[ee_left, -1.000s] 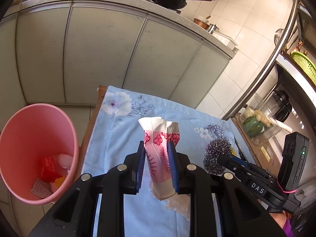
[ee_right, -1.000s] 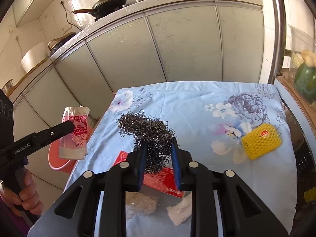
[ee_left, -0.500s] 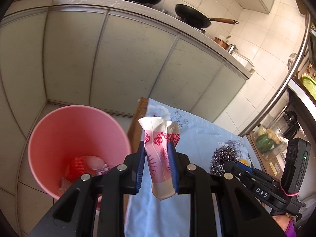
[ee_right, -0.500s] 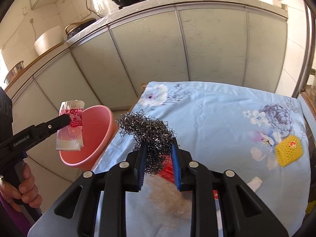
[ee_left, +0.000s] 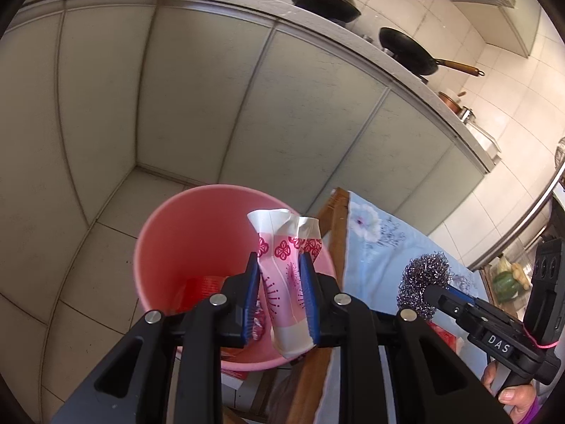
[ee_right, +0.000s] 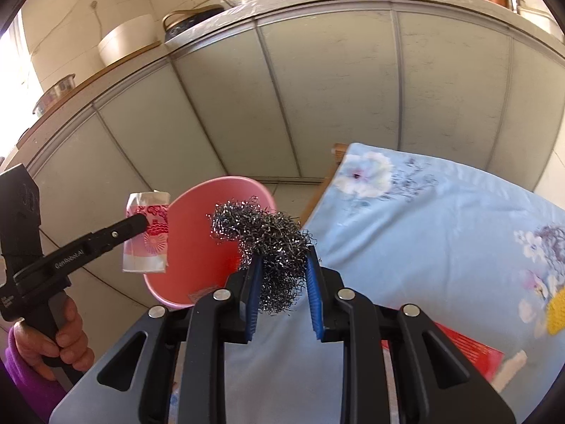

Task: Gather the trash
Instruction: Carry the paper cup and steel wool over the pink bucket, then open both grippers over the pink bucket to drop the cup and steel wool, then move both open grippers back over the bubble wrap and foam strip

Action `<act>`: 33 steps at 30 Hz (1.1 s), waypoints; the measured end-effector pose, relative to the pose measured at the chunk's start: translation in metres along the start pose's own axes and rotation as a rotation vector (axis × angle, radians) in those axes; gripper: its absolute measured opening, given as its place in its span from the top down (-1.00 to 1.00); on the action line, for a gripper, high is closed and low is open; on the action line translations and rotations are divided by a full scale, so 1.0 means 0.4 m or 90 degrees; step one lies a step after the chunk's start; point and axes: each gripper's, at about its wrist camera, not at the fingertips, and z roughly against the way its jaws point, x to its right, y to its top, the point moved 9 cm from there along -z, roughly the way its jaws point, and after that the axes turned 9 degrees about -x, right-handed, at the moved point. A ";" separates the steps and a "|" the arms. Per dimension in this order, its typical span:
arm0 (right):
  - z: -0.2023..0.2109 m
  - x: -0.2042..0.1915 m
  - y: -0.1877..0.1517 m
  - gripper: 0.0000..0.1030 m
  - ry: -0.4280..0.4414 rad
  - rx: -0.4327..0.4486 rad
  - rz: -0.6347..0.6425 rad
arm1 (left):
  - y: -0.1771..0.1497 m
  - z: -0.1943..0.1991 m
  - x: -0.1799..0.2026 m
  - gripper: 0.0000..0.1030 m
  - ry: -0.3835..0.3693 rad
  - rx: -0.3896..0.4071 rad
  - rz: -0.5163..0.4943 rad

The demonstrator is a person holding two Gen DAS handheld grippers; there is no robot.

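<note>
Count, both wrist views:
- Round pink plastic bins (ee_left: pixel 166 247): 1.
- Crumpled pink-and-white patterned paper wrappers (ee_left: pixel 287 282): 1.
- Tangled grey steel-wool scouring pads (ee_right: pixel 272 240): 1.
- Black two-finger grippers with blue pads: 2, left gripper (ee_left: pixel 280 300) and right gripper (ee_right: pixel 284 296).
- Black woks on the counter: 2, far wok (ee_left: pixel 323 1), near wok (ee_left: pixel 409 51).
- Yellow foam nets (ee_right: pixel 558 312): 1.
- Flat red packets (ee_right: pixel 466 348): 1.
</note>
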 end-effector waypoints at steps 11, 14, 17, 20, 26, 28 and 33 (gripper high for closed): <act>-0.155 -0.150 0.045 0.52 0.039 -0.061 0.051 | -0.014 -0.033 -0.113 0.55 0.067 -0.029 0.021; -0.193 -0.163 0.050 0.32 0.030 -0.077 0.052 | -0.019 -0.041 -0.131 0.54 0.077 -0.038 0.027; -0.208 -0.164 0.062 0.23 0.032 -0.081 0.041 | -0.018 -0.041 -0.140 0.38 0.079 -0.041 0.037; -0.204 -0.165 0.070 0.22 0.041 -0.074 0.036 | -0.014 -0.036 -0.145 0.27 0.085 -0.036 0.041; -0.180 -0.157 0.071 0.13 0.050 -0.056 0.034 | -0.008 -0.015 -0.127 0.20 0.078 -0.024 0.027; -0.170 -0.157 0.063 0.13 0.048 -0.053 0.037 | -0.008 -0.007 -0.110 0.18 0.073 -0.020 0.019; -0.131 -0.144 0.037 0.13 0.039 -0.039 0.039 | -0.010 0.007 -0.072 0.06 0.068 -0.015 0.000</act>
